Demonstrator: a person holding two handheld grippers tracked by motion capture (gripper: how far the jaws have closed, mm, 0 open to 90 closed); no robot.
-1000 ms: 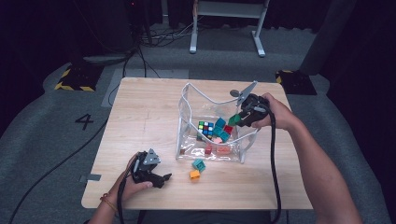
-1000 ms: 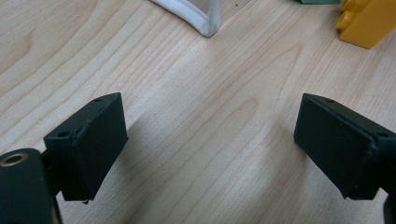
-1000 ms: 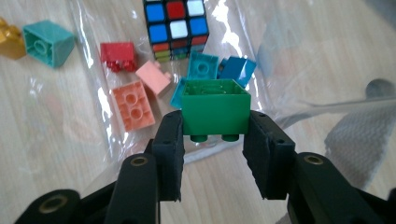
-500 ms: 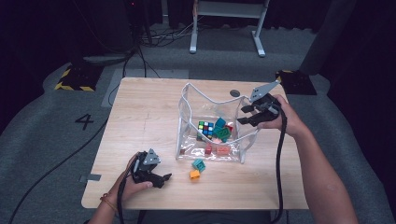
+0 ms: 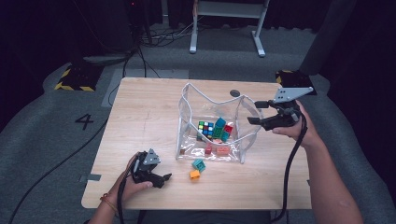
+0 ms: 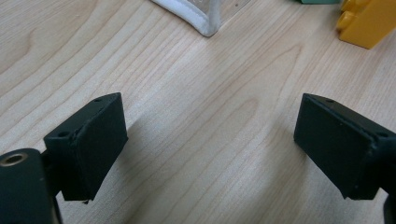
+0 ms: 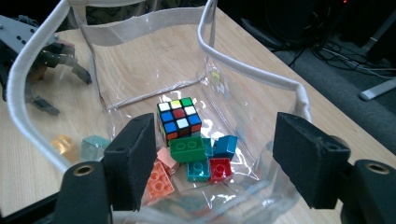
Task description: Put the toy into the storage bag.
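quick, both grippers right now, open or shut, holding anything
Left gripper: open, empty, low over the table.
Right gripper: open, empty, jaws just opened, by the clear bag.

bag: clear, white trim
cube: black, with yellow, green, white, blue, red and orange squares
bricks in bag: green, blue, teal, red, salmon
loose bricks: teal, orange
table: light wood grain
fingers: black
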